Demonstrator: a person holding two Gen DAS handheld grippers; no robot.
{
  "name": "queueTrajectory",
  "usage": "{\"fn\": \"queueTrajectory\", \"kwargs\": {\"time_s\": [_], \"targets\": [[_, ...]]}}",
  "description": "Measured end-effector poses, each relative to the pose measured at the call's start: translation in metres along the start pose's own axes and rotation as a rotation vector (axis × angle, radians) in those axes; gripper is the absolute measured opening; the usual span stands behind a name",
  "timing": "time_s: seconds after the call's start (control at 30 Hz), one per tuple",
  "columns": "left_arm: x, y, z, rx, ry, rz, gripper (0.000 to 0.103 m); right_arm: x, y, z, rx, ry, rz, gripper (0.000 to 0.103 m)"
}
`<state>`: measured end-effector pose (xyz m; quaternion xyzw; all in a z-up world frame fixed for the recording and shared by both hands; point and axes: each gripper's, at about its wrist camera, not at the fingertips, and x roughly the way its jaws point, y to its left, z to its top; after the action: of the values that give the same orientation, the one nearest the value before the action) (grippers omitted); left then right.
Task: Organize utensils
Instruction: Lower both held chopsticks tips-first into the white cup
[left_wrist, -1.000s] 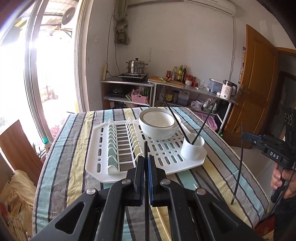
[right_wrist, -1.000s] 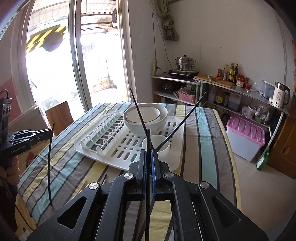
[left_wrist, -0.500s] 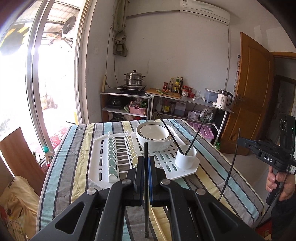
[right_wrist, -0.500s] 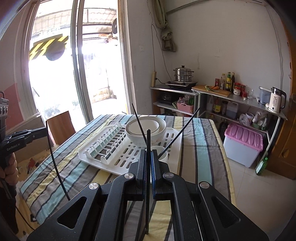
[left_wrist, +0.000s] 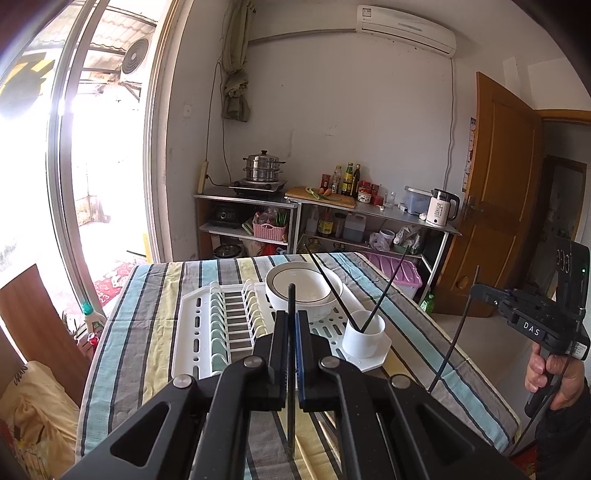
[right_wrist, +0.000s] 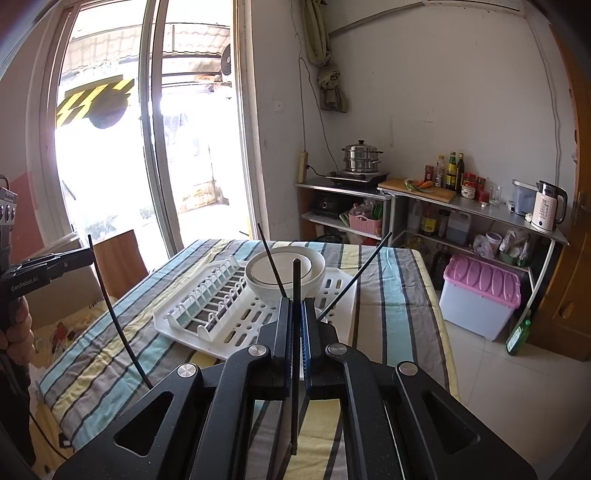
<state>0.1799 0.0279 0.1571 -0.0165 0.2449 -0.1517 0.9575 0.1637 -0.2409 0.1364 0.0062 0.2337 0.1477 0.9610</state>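
Observation:
My left gripper is shut on a black chopstick that stands upright between its jaws. My right gripper is shut on another black chopstick. Each gripper shows in the other's view, holding its chopstick hanging down: the right one with its stick, the left one with its stick. Both are raised above the near end of the table. A white cup on the white dish rack holds two black chopsticks.
A white bowl sits on the rack behind the cup. The table has a striped cloth. A wooden chair stands at the table's left side. Shelves with pots and bottles and a pink-lidded bin stand beyond.
Both grippers have risen and pulled back from the table, each keeping its chopstick; the rack and cup look smaller and lower in both views.

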Motion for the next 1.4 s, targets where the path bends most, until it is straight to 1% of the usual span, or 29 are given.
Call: {"fn": "queueTrajectory", "kwargs": {"time_s": [0.27, 0.47, 0.57, 0.7, 0.97, 1.13, 1.4], "targets": [[0.022, -0.023, 0.043, 0.022, -0.01, -0.054, 0.003, 0.006, -0.001, 0.026, -0.011, -0.024, -0.002, 0.004], [0.045, -0.045, 0.076, 0.037, -0.02, -0.1, 0.003, 0.016, -0.008, 0.047, 0.008, -0.045, 0.002, 0.004], [0.059, -0.054, 0.09, 0.043, -0.025, -0.119, 0.003, 0.023, -0.011, 0.055, 0.014, -0.05, 0.005, 0.004], [0.083, -0.063, 0.103, 0.036, -0.013, -0.139, 0.003, 0.032, -0.017, 0.065, 0.026, -0.058, 0.007, 0.004], [0.124, -0.069, 0.123, 0.012, 0.001, -0.173, 0.003, 0.046, -0.028, 0.086, 0.046, -0.085, 0.011, 0.004], [0.148, -0.072, 0.131, 0.002, 0.005, -0.185, 0.003, 0.059, -0.032, 0.092, 0.057, -0.09, 0.017, 0.004], [0.188, -0.069, 0.121, -0.026, 0.049, -0.193, 0.003, 0.085, -0.04, 0.091, 0.077, -0.072, 0.03, 0.004]]}}
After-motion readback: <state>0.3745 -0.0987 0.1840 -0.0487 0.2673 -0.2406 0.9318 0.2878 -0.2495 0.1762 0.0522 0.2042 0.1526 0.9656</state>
